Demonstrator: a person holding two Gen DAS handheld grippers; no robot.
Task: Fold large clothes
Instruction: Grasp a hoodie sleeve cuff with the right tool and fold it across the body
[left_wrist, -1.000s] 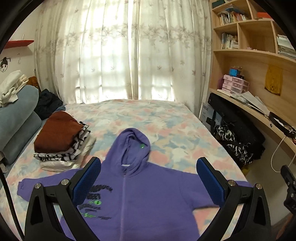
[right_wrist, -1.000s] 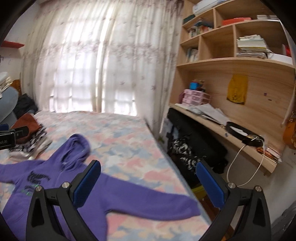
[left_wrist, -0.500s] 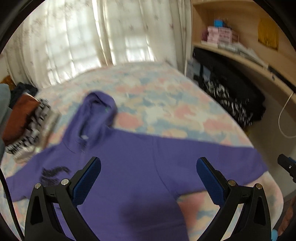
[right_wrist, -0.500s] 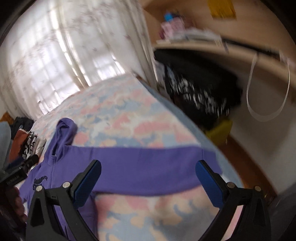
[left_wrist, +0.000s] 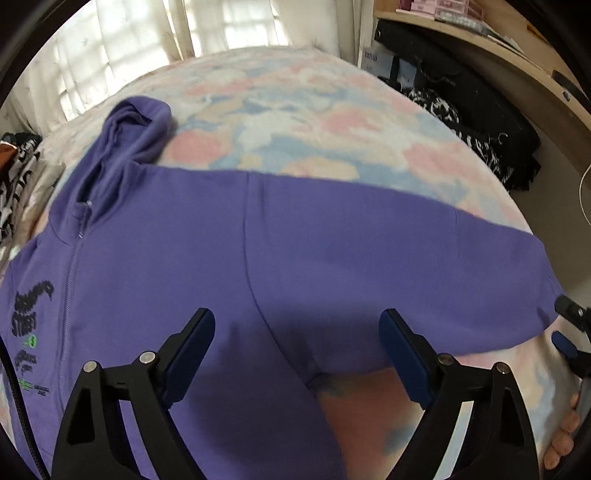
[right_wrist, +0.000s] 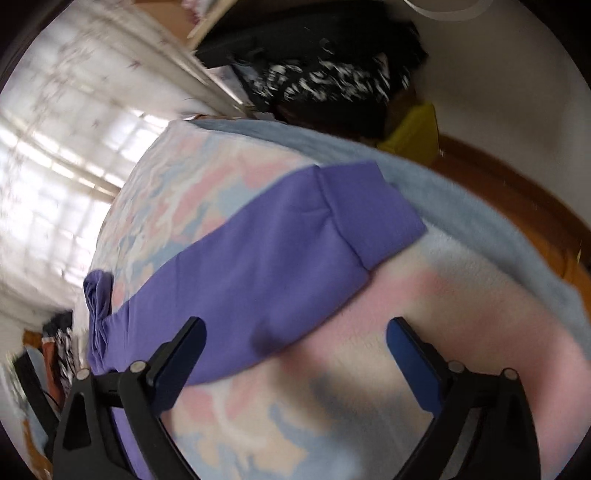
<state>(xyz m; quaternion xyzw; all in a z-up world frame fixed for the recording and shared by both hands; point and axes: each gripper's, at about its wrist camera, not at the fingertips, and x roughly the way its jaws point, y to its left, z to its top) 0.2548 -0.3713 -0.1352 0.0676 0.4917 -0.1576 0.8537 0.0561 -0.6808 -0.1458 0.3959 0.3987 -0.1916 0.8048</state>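
Purple zip-front hooded sweatshirt lies flat, front up, across the bed with pastel patchwork fleece cover; one sleeve reaches the bed's side edge. Left gripper above the underarm, fingers apart, just been narrowing, nothing between. Right gripper over the sleeve's lower edge, likewise.

A plain purple hoodie lies on a pink, blue and cream blotched blanket.

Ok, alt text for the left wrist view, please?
A purple zip hoodie lies flat on a pastel floral bedspread, one sleeve stretched right. The open left tool, its jaws just closing slightly, hovers above the armpit, gripping nothing.
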